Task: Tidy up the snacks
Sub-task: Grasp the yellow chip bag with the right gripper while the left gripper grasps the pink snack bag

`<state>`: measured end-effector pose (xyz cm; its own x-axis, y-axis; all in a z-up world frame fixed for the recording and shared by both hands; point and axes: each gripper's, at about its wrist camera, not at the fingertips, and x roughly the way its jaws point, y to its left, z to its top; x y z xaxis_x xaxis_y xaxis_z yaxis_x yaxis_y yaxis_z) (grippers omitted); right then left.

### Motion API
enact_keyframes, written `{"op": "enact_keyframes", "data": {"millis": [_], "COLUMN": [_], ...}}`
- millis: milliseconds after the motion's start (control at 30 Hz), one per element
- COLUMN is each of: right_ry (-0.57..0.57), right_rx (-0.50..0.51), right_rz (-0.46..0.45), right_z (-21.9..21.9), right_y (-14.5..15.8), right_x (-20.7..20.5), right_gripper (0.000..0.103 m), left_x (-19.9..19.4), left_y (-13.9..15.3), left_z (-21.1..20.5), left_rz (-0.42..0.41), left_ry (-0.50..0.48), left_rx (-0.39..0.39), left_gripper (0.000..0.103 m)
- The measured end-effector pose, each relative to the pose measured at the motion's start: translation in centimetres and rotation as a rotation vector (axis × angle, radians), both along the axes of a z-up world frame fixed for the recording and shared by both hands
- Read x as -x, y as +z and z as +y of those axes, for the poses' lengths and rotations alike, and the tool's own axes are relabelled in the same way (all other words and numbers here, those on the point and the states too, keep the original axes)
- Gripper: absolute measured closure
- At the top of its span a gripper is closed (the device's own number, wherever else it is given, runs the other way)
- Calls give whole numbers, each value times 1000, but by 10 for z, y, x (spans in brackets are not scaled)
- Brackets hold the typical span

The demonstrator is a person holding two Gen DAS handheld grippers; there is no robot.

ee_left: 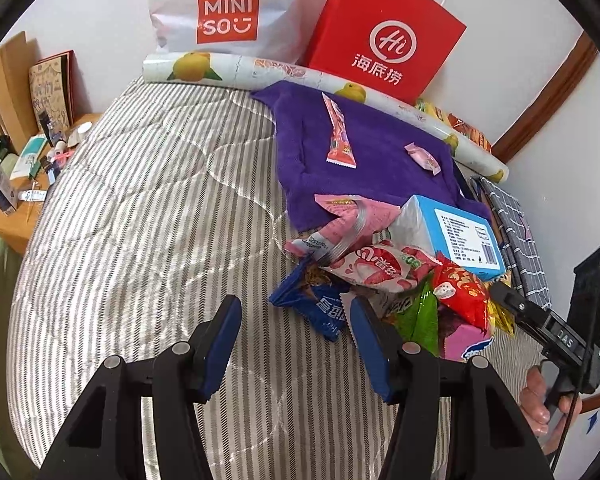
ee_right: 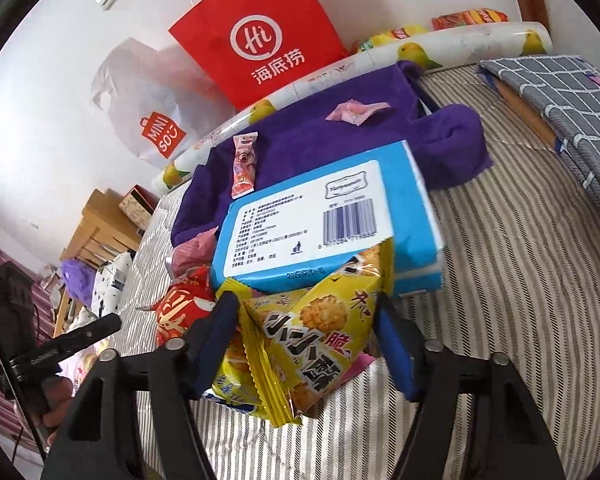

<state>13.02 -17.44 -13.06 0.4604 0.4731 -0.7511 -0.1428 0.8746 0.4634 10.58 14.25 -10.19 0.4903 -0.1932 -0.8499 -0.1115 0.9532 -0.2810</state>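
Note:
A heap of snack packets lies on the striped mattress [ee_left: 140, 200] at the near edge of a purple towel [ee_left: 360, 148]. It includes a blue cookie packet [ee_left: 320, 304], a pink-and-white packet [ee_left: 376, 268], a red packet [ee_left: 460, 288] and a blue box [ee_right: 320, 216]. On the towel rest a long pink stick packet [ee_left: 339, 132] and a small pink candy [ee_left: 422, 156]. My left gripper [ee_left: 296, 308] hangs open over bare mattress, its right finger beside the blue cookie packet. My right gripper [ee_right: 305, 304] is shut on a yellow snack packet [ee_right: 312, 336] in front of the blue box.
A red paper bag [ee_left: 384, 32] and a white Miniso bag [ee_left: 220, 8] lean on the wall behind a rolled lemon-print sheet [ee_left: 236, 68]. Grey checked fabric [ee_right: 560, 92] lies at the right. A cluttered wooden side table [ee_left: 12, 184] stands left of the bed.

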Motion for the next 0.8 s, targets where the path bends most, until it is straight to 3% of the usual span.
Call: {"op": "enact_keyframes", "data": {"millis": [200,400,800], "right_ry": [-12,-40,-27], "right_rx": [-28,-10,127], "right_rz": [-11,-49,-90], "right_z": [-16,-32,-37], "right_y": [7,19,21], "right_x": [9,18,29], "right_gripper": [39,39,39], "left_x": [-10,-28,-74], "left_y": [-2,1,-15], "left_z": [-8,-17,-38], "left_rz": [-11,-28,2], "left_ry": [-17,-37,-96], "left_rx": [18,-12,-26], "left_gripper": [49,49,49]}}
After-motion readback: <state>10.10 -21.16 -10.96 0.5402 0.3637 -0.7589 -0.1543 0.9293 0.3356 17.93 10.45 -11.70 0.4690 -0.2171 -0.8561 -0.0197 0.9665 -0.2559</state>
